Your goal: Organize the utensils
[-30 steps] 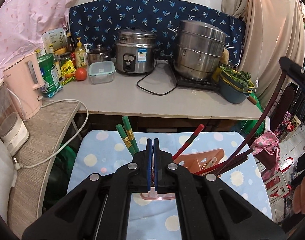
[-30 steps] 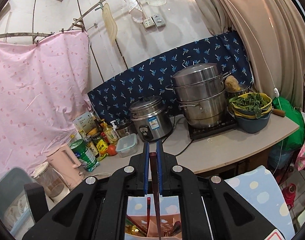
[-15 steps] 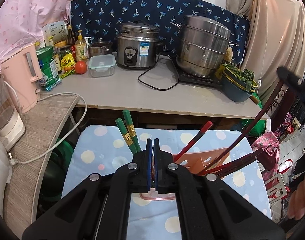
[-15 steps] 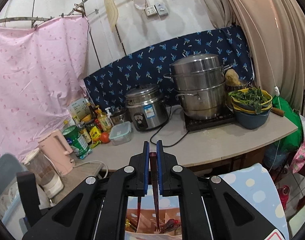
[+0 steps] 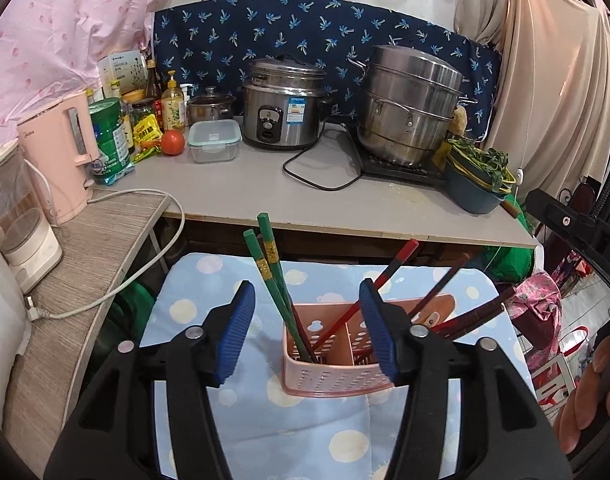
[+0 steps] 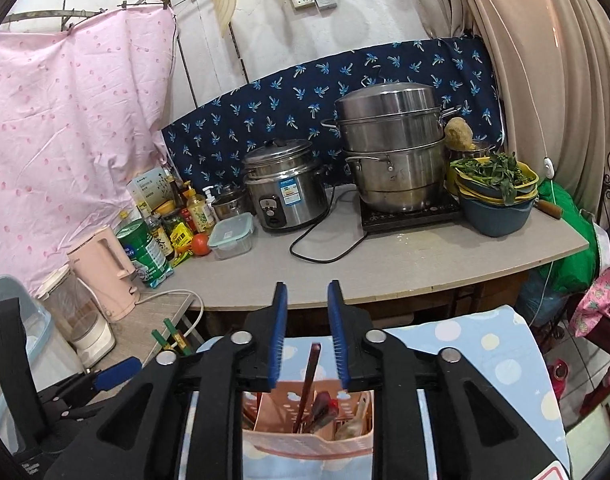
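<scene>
A pink perforated utensil holder (image 5: 333,376) stands on a blue dotted cloth (image 5: 265,432). Two green chopsticks (image 5: 267,268) lean in its left compartment, and red and dark chopsticks (image 5: 389,276) lean right. My left gripper (image 5: 307,336) is open, its blue pads either side of the holder, holding nothing. My right gripper (image 6: 307,336) is open above the holder (image 6: 309,436); a dark red chopstick (image 6: 307,380) stands loose in the holder below its pads. The green chopsticks (image 6: 171,338) show at the left.
A grey counter (image 5: 265,184) behind holds a rice cooker (image 5: 283,108), steamer pot (image 5: 409,104), food box (image 5: 213,140), tomato (image 5: 173,142), bottles, a pink kettle (image 5: 61,152) and a bowl of greens (image 5: 477,172). A white cable (image 5: 137,280) hangs at left.
Both grippers have opened. The right one has let go of the dark red chopstick, which now stands in the holder. The left one has drawn back from the holder.
</scene>
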`<action>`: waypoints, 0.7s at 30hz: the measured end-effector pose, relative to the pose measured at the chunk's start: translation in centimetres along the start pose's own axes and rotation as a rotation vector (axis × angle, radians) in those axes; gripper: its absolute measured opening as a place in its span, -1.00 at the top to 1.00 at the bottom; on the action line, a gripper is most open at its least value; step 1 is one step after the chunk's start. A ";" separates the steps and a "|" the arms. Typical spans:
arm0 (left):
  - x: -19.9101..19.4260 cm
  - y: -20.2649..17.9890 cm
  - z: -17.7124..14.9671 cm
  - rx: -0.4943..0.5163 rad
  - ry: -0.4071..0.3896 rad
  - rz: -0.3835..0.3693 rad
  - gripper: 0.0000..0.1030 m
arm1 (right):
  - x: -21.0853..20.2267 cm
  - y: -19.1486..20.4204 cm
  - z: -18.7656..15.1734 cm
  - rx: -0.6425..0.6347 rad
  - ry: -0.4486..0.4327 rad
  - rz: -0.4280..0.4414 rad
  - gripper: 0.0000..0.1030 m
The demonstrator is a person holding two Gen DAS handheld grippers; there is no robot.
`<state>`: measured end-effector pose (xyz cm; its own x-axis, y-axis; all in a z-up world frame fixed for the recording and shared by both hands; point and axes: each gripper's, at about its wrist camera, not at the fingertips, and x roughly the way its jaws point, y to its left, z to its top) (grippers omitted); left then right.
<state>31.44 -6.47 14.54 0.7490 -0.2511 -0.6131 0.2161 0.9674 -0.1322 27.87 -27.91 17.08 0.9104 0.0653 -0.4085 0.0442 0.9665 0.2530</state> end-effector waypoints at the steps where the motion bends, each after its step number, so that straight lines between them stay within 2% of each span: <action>1: -0.4 -0.1 -0.2 0.004 -0.001 0.002 -0.02 | -0.4 0.0 -0.3 -0.003 0.006 0.000 0.50; 8: -3.1 -0.3 -2.4 0.014 -0.006 0.028 -0.14 | -3.5 0.4 -3.5 -0.036 0.057 -0.009 0.23; 21: -7.4 -0.5 -7.3 0.024 -0.018 0.081 -0.29 | -8.3 1.8 -10.8 -0.103 0.152 -0.038 0.14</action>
<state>21.22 -4.89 13.47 0.7756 -0.1724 -0.6072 0.1689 0.9836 -0.0634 15.97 -24.06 11.41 0.8358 0.0574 -0.5461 0.0279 0.9888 0.1465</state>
